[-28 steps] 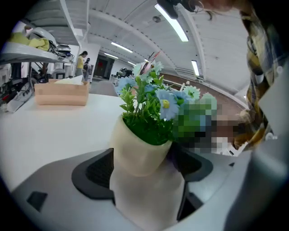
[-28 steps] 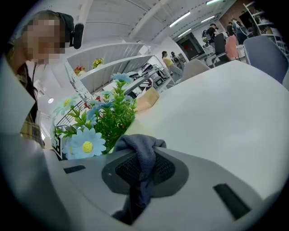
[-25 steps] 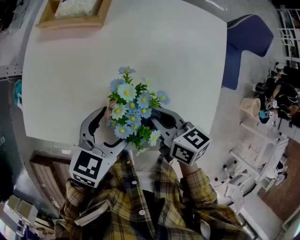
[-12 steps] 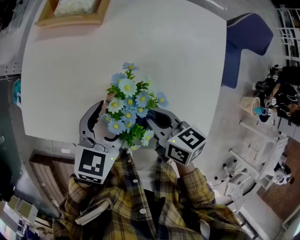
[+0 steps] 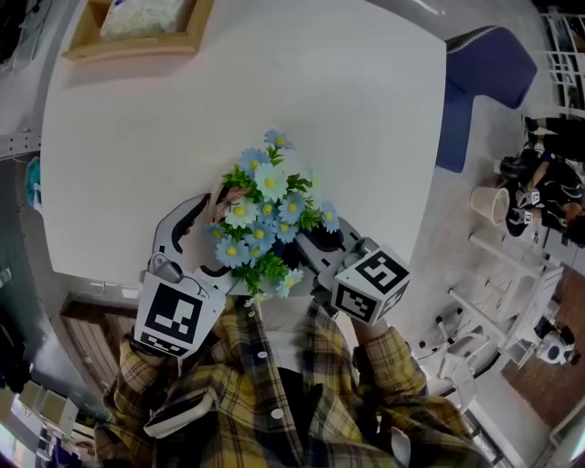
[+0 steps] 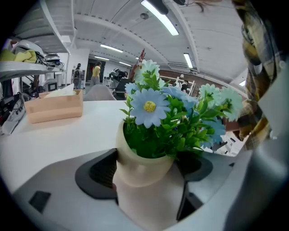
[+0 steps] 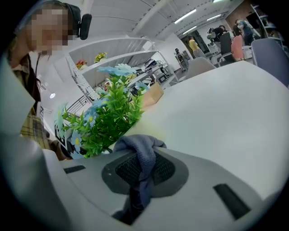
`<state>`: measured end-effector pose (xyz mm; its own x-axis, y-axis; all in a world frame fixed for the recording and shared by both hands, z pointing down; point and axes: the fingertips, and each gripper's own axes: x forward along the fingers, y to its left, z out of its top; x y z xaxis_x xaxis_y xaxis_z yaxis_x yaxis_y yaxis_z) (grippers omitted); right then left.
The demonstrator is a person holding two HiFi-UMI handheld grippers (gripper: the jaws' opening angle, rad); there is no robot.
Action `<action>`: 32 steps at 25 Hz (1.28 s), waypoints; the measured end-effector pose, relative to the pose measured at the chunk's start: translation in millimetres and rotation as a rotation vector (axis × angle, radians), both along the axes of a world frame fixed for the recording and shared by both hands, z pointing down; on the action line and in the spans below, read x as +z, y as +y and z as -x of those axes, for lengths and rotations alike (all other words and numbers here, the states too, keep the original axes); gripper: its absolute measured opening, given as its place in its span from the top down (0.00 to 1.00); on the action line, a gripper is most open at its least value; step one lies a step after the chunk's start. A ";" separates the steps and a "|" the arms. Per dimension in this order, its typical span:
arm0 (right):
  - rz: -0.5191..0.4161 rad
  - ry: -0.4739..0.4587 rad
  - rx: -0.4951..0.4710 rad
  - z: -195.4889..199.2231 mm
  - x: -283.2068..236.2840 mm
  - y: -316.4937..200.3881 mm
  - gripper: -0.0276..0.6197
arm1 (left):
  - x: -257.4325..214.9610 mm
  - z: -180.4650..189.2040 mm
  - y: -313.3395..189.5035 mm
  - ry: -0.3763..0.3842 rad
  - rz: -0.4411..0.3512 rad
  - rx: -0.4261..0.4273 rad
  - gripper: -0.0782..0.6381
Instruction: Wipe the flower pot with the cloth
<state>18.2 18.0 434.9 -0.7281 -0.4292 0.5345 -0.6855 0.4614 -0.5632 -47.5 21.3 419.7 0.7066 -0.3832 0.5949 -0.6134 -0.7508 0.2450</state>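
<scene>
Count entry.

Table (image 5: 366,137): 1.

Grippers: 2, namely the left gripper (image 6: 145,173) and the right gripper (image 7: 142,169).

Marker cubes: 2, one per gripper, left cube (image 5: 171,318) and right cube (image 5: 372,286).

Pot (image 6: 135,155): 1, between the left jaws.

Cloth (image 7: 137,146): 1, grey-blue, between the right jaws.

Flowers (image 5: 271,180), blue: about a dozen heads in the head view. They overlap, so the exact number can't be told.

Tray (image 5: 137,41): 1, wood, at the tabletop's far left corner, with 1 white pile (image 5: 146,14) in it.

Chair (image 5: 480,82): 1, blue, off the tabletop's right edge.

Plaid sleeves (image 5: 388,361): 2.
</scene>
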 end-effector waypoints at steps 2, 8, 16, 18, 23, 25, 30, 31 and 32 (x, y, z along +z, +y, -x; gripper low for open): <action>0.001 0.009 0.011 -0.8 2.1 -4.1 0.92 | 2.5 0.8 -1.9 -0.001 0.000 0.034 0.31; -0.009 0.024 0.083 -40.4 -9.6 -30.8 0.92 | -9.3 -29.4 -16.0 -0.006 -0.007 0.148 0.31; -0.041 0.029 0.075 -76.9 -13.5 -85.3 0.92 | -5.6 -59.4 -23.3 0.003 0.010 0.375 0.31; -0.047 0.027 -0.002 -73.1 -15.4 -92.6 0.92 | -7.2 -61.0 -23.3 0.003 0.006 0.440 0.31; -0.020 -0.009 -0.248 -57.2 -16.6 -107.2 0.92 | -10.0 -58.2 -29.6 0.011 0.002 0.589 0.31; -0.004 -0.025 -0.327 -54.1 -12.8 -111.8 0.92 | -7.3 -59.8 -30.9 0.010 0.005 0.653 0.31; 0.035 -0.034 -0.453 -35.5 -5.7 -117.0 0.92 | -2.8 -54.0 -29.1 0.017 0.005 0.813 0.31; 0.033 -0.029 -0.467 -29.5 -4.6 -116.7 0.92 | -1.9 -50.8 -27.7 0.021 0.003 0.835 0.31; 0.030 -0.022 -0.477 -24.5 -3.8 -116.3 0.92 | -1.3 -48.2 -26.5 0.025 0.001 0.851 0.31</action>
